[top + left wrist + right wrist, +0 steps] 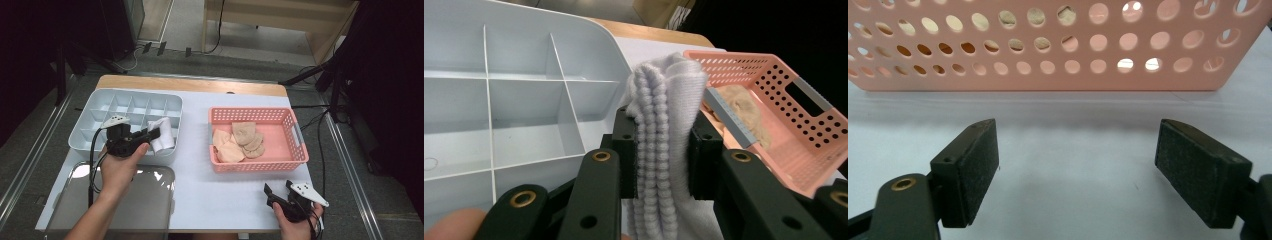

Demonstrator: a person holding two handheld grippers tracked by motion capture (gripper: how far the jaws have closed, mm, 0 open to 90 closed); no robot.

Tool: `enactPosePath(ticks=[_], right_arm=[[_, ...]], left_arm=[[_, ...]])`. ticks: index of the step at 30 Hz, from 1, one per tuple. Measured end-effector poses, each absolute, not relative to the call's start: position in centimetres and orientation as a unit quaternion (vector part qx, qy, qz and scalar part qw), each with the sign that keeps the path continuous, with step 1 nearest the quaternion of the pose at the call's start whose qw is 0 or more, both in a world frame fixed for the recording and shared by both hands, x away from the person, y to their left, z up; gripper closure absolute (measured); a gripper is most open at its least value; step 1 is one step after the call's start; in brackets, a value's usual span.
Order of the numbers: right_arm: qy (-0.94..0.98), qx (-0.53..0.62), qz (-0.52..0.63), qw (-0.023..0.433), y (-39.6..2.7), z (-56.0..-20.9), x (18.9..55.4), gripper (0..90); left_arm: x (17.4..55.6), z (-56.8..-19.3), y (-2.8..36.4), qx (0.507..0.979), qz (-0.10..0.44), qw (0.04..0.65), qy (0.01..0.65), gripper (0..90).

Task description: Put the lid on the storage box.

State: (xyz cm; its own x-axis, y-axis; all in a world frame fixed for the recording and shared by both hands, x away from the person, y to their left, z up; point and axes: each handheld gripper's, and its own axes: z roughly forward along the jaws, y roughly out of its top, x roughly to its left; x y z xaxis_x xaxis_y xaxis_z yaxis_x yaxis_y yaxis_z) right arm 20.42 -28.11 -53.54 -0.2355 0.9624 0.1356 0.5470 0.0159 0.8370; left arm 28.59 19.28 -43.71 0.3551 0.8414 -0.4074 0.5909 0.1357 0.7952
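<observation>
The table (pixel 200 190) carries a grey divided organizer (pixel 100 107) and a pink basket (pixel 250 116) whose beige socks (pixel 240 140) are half hidden behind its perforated wall. The left gripper (pixel 155 134) has its fingers pinching a white rolled sock (pixel 664 125) (lower end cut off) above the organizer's near right corner. The right gripper (pixel 1075 170) rests with fingers spread before the basket.
</observation>
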Motion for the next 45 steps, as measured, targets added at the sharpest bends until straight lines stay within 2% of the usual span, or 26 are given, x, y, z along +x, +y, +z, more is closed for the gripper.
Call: enactPosePath(ticks=[11,19,22,27,29,32,34,36,40,42,45], right_arm=[[0.665,0.567,0.417,0.249,-28.1,-53.6,20.4,18.9],[0.661,0.569,0.423,0.244,-28.4,-53.6,20.4,19.4],[0.662,0.570,0.421,0.244,-28.3,-53.6,20.4,19.8],[0.662,0.570,0.421,0.246,-28.3,-53.6,20.4,20.1],[0.661,0.570,0.421,0.245,-28.3,-53.6,20.4,20.2],[0.661,0.570,0.422,0.244,-28.4,-53.6,20.4,20.1],[0.661,0.571,0.423,0.242,-28.4,-53.6,20.4,20.1],[0.660,0.571,0.423,0.241,-28.4,-53.7,20.5,20.1],[0.661,0.570,0.426,0.240,-28.5,-53.7,20.4,20.1],[0.661,0.570,0.425,0.240,-28.5,-53.7,20.5,20.1],[0.662,0.570,0.424,0.240,-28.4,-53.7,20.5,20.1]], left_arm=[[30.0,-45.5,18.5,0.659,0.141,0.475,0.566,72.3],[30.5,-46.9,17.7,0.676,0.128,0.453,0.567,71.7],[30.7,-47.1,17.5,0.685,0.104,0.445,0.567,70.9],[31.1,-47.0,17.4,0.701,0.093,0.426,0.564,70.1],[31.2,-46.8,17.5,0.703,0.094,0.421,0.565,65.4],[31.1,-46.1,18.2,0.678,0.111,0.442,0.578,48.0],[31.1,-45.6,18.5,0.661,0.120,0.457,0.583,43.9],[31.1,-45.3,18.5,0.656,0.119,0.469,0.579,46.0],[31.2,-45.4,17.6,0.687,0.133,0.443,0.560,70.4],[31.2,-45.6,17.6,0.693,0.132,0.435,0.560,75.3],[31.4,-46.1,17.4,0.708,0.115,0.413,0.561,77.3]])
